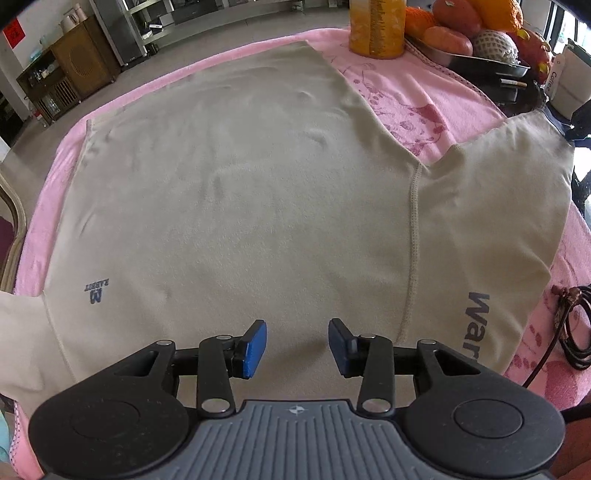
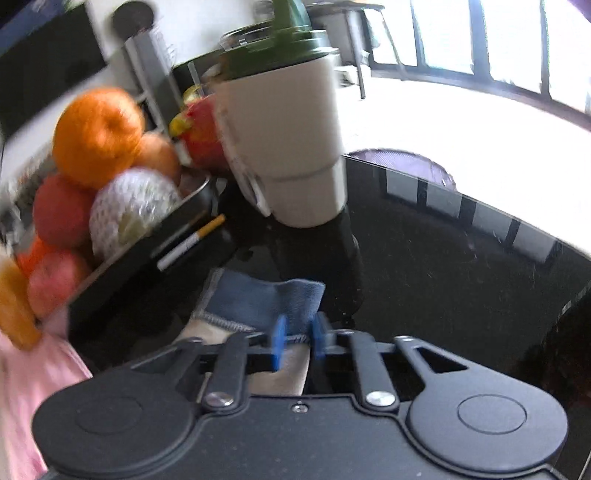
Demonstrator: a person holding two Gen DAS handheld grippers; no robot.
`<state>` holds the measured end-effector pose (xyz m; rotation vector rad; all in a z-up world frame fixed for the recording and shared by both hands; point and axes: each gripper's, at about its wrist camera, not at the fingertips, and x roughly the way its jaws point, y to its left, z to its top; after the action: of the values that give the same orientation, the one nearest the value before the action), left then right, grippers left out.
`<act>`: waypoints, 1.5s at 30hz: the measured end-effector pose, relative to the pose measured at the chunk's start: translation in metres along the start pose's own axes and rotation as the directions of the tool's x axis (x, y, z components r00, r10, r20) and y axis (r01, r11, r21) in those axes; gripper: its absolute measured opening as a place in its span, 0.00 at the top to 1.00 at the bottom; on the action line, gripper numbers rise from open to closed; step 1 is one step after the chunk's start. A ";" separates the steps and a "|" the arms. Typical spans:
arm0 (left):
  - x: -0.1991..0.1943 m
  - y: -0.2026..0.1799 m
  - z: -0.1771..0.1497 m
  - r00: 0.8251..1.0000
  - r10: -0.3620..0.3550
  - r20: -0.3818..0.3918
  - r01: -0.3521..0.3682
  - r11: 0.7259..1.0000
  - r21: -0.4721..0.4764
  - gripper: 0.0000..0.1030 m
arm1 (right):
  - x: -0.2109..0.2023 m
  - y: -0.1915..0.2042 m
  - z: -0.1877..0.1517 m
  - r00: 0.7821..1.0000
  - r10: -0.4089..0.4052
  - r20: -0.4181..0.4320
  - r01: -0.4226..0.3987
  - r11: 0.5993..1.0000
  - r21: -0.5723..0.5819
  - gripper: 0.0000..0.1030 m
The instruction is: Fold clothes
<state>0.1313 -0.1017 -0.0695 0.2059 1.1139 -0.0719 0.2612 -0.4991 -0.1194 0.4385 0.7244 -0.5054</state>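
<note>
A beige long-sleeved shirt [image 1: 229, 199] lies flat on a pink towel [image 1: 399, 96], with a small grey logo near its left edge. My left gripper [image 1: 297, 347] hovers open over the shirt's near part, and nothing is between its blue pads. The shirt's right sleeve [image 1: 491, 221], printed with grey letters, stretches away to the right. In the blurred right wrist view, my right gripper [image 2: 297, 341] has its blue pads closed on the seam where the beige sleeve [image 2: 207, 330] meets its blue cuff [image 2: 258, 299], on the black tabletop [image 2: 443, 258].
A black tray of fruit [image 2: 140, 254] stands just left of the cuff, with a cigarette [image 2: 192, 240] on its rim. A white cup with a green lid [image 2: 284, 147] stands right behind the cuff. An orange jar [image 1: 376, 26] is at the towel's far edge. A dark cable [image 1: 572, 332] lies at the right.
</note>
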 end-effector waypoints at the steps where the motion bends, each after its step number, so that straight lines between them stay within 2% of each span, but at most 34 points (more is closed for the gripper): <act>1: -0.002 0.000 -0.001 1.000 0.003 0.005 -0.003 1.000 -0.002 0.62 | -0.002 0.003 0.000 1.000 -0.009 0.001 0.009 1.000 -0.017 0.96; 3: -0.009 0.004 -0.005 1.000 0.007 0.021 -0.007 1.000 -0.009 0.62 | -0.008 0.006 0.001 1.000 -0.017 0.013 0.018 1.000 -0.024 0.96; 5: -0.018 0.011 -0.010 0.999 0.009 0.043 -0.008 1.000 -0.020 0.62 | -0.031 0.009 0.005 0.997 0.013 0.082 -0.012 1.000 -0.015 0.96; 7: -0.032 0.023 -0.016 0.997 0.013 0.082 -0.011 1.000 -0.026 0.62 | -0.069 0.015 0.009 0.982 0.077 0.171 -0.077 0.997 -0.003 0.96; 10: -0.055 0.044 -0.029 0.990 0.022 0.141 -0.018 0.999 -0.032 0.62 | -0.139 0.031 0.006 0.933 0.180 0.311 -0.186 0.982 -0.010 0.96; 13: -0.078 0.072 -0.046 0.979 0.027 0.201 -0.021 0.999 -0.033 0.62 | -0.212 0.053 -0.013 0.872 0.268 0.409 -0.269 0.961 -0.056 0.96; 16: -0.094 0.104 -0.065 0.967 0.049 0.250 -0.040 0.998 -0.041 0.61 | -0.274 0.083 -0.040 0.825 0.337 0.453 -0.302 0.941 -0.150 0.96; 20: -0.100 0.155 -0.092 0.956 0.095 0.278 -0.060 0.990 -0.131 0.61 | -0.337 0.130 -0.085 0.787 0.429 0.443 -0.335 0.901 -0.277 0.96; 24: -0.101 0.201 -0.114 0.943 0.122 0.310 -0.028 0.957 -0.289 0.62 | -0.373 0.187 -0.140 0.769 0.524 0.366 -0.388 0.838 -0.383 0.96; 27: -0.094 0.226 -0.123 0.944 0.117 0.309 0.012 0.923 -0.385 0.62 | -0.384 0.232 -0.187 0.767 0.593 0.245 -0.450 0.769 -0.454 0.96; 28: -0.092 0.232 -0.126 0.944 0.121 0.306 0.016 0.913 -0.408 0.62 | -0.386 0.246 -0.202 0.765 0.614 0.194 -0.476 0.742 -0.473 0.96; 30: -0.089 0.245 -0.130 0.947 0.140 0.290 0.008 0.890 -0.456 0.62 | -0.377 0.266 -0.223 0.759 0.650 0.038 -0.553 0.676 -0.487 0.95; 32: -0.088 0.253 -0.133 0.949 0.143 0.281 0.013 0.872 -0.489 0.63 | -0.367 0.280 -0.237 0.735 0.667 -0.122 -0.634 0.613 -0.471 0.92; 33: -0.087 0.256 -0.134 0.950 0.139 0.279 0.019 0.866 -0.499 0.63 | -0.362 0.279 -0.234 0.724 0.670 -0.164 -0.662 0.607 -0.440 0.87; 35: -0.085 0.256 -0.133 0.955 0.122 0.272 0.029 0.870 -0.492 0.62 | -0.351 0.272 -0.219 0.709 0.670 -0.220 -0.695 0.610 -0.381 0.81; 37: -0.082 0.253 -0.131 0.959 0.100 0.265 0.040 0.878 -0.477 0.62 | -0.343 0.259 -0.199 0.707 0.664 -0.242 -0.704 0.627 -0.334 0.69; 42: -0.067 0.240 -0.113 0.976 0.022 0.217 0.075 0.900 -0.430 0.62 | -0.304 0.202 -0.147 0.737 0.610 -0.289 -0.671 0.712 -0.209 0.60; 45: -0.056 0.233 -0.092 0.983 -0.041 0.181 0.113 0.906 -0.407 0.61 | -0.260 0.163 -0.137 0.747 0.559 -0.360 -0.629 0.769 -0.111 0.60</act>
<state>0.0625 0.1424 -0.0288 -0.2253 0.9433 0.0778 0.1178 -0.2230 0.0076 0.5118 0.8786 0.2702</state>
